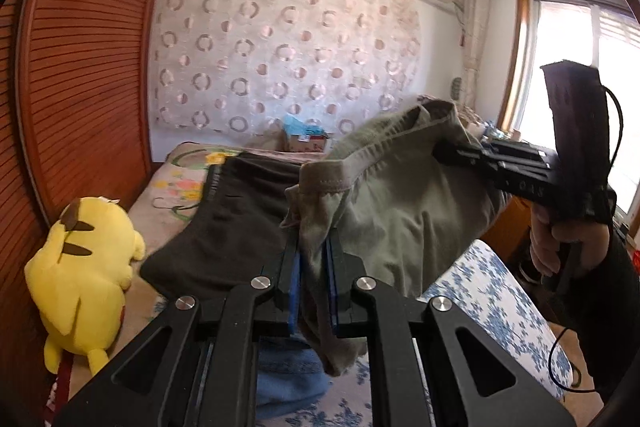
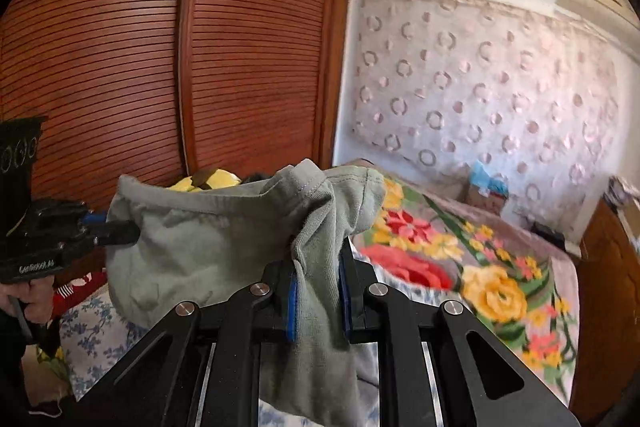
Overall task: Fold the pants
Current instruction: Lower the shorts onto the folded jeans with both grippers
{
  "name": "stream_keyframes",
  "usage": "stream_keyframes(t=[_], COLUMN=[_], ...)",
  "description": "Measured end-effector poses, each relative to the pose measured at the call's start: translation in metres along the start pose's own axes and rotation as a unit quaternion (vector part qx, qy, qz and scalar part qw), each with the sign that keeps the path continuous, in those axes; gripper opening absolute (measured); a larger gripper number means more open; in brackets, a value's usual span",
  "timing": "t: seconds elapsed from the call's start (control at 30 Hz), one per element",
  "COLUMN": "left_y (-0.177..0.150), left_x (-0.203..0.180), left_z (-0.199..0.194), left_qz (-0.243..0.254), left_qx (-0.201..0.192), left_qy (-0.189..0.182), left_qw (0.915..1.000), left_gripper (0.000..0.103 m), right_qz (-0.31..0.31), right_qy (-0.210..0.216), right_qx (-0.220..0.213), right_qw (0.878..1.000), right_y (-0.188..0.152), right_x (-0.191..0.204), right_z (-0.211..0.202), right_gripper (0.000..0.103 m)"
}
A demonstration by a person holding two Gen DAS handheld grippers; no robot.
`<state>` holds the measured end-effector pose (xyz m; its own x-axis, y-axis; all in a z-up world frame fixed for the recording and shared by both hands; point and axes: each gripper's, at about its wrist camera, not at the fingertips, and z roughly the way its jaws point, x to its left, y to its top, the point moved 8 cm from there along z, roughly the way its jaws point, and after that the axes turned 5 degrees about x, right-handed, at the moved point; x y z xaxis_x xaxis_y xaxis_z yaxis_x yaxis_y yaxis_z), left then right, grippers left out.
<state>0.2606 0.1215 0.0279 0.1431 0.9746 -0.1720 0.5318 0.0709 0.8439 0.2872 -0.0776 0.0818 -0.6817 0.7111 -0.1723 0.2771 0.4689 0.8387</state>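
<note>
Both grippers hold the green pants (image 1: 384, 203) up in the air above the bed (image 1: 496, 291), so the step in hand looks like the lift and spread before any fold is made. The left gripper (image 1: 314, 267) has its blue-padded fingers pinching a bunched corner of the waistband at 6 o'clock in its own view. The right gripper (image 2: 318, 291) pinches the other corner the same way, and shows at 3 o'clock in the left view, held by the person's hand (image 1: 560, 243).

The next move probably calls for drawing the two corners apart until the waistband is taut, then lowering the cloth flat onto the bed, clear of the black garment (image 1: 224, 223) lying at 9 o'clock.

The pants are olive green, soft and thin, with a stitched waistband sagging between the two grips. The cloth below hangs in loose folds, and the legs drop out of sight under the grippers.
</note>
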Motion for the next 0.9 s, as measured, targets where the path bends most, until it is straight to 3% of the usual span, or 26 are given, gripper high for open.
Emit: stream_keyframes(t=[0.2, 0.4, 0.53, 0.7, 0.9], left_y=[-0.002, -0.011, -0.022, -0.028, -0.029], left_x=[0.031, 0.061, 0.075, 0.082, 0.082], left_z=[0.006, 0.02, 0.03, 0.037, 0.039], left_qz=[-0.025, -0.043, -0.049, -0.053, -0.055], left_qx=[0.001, 0.025, 0.043, 0.055, 0.057], left_qy=[0.032, 0.096, 0.12, 0.125, 0.122], left_qw=[0.9992, 0.9941, 0.9906, 0.9892, 0.9894], left_gripper=[0.012, 0.012, 0.012, 0.012, 0.013], right_qz=[-0.049, -0.084, -0.074, -0.061, -0.03], right_qy=[0.034, 0.056, 0.063, 0.052, 0.044], right_qx=[0.011, 0.04, 0.052, 0.066, 0.057], right_qw=[0.998, 0.994, 0.994, 0.995, 0.997], right_y=[0.028, 0.035, 0.036, 0.031, 0.042], right_x=[-0.005, -0.009, -0.013, -0.023, -0.019], right_z=[0.055, 0.115, 0.147, 0.172, 0.16], right_gripper=[0.016, 0.016, 0.016, 0.017, 0.039])
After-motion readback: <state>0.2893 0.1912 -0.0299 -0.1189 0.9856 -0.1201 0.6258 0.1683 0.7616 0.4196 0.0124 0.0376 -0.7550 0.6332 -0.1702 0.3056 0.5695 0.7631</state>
